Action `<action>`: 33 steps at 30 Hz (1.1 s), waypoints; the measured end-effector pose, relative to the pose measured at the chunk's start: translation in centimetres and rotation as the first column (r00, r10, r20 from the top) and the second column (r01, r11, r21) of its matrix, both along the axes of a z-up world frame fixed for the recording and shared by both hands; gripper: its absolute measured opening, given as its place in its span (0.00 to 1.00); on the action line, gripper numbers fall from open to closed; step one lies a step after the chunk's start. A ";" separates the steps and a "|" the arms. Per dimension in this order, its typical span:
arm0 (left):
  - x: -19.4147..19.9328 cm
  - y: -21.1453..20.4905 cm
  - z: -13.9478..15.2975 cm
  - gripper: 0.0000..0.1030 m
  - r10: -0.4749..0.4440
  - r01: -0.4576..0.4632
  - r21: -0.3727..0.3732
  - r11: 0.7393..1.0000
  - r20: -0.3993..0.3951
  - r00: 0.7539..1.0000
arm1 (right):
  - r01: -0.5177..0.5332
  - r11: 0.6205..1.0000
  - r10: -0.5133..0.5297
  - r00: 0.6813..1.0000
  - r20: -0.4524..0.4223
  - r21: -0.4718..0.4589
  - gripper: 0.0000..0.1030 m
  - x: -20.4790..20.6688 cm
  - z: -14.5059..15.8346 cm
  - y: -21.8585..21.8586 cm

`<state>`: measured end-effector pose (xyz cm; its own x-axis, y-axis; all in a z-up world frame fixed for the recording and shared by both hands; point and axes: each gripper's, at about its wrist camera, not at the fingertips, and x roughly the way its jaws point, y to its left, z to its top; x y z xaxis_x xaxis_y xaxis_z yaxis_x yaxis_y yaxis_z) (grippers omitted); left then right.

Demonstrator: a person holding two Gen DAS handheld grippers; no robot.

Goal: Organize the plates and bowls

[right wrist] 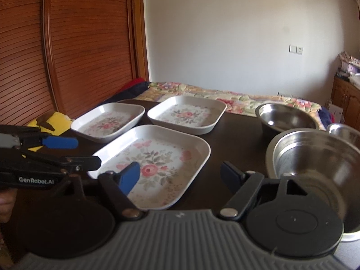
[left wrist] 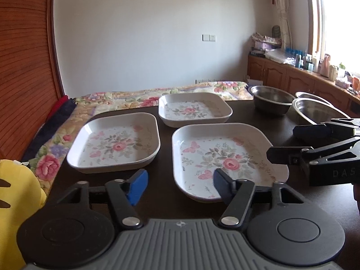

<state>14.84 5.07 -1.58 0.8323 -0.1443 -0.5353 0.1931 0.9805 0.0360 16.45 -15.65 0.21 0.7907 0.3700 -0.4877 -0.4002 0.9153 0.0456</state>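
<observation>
Plates: three white square floral melamine plates, nearest (left wrist: 227, 159) just ahead of spread, empty left gripper (left wrist: 180, 185); likely light, stiff, slick — pinch the rim. Right gripper (right wrist: 180, 176) spread, empty; steel bowl (right wrist: 315, 164) beside it.

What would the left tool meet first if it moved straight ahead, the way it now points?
Probably the nearest floral plate. The left tool is open and empty, and its right finger already overlaps that plate's near rim in the left wrist view. Its height above the table is unclear, so it might pass over the rim.

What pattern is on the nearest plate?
Pink rose with grey-green leaves and pink butterflies on white; the nearest plate shows best in the left wrist view.
</observation>
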 end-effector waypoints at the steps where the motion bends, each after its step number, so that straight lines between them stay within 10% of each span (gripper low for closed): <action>1: 0.3 0.1 -0.1 0.61 -0.006 0.006 -0.009 1.000 -0.009 1.000 | -0.005 1.000 0.005 1.000 -0.011 0.002 0.69 0.2 -0.1 -0.1; 33: 5.1 0.6 -1.5 0.31 -0.027 0.021 -0.063 0.998 -0.098 0.995 | -0.020 1.000 0.021 0.992 -0.126 0.009 0.32 2.8 -1.8 -0.3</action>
<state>19.94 5.66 -3.04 0.7713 -0.1993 -0.6044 0.2164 0.9752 -0.0454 19.29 -15.96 -1.61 0.7153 0.3897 -0.5801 -0.4095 0.9064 0.1040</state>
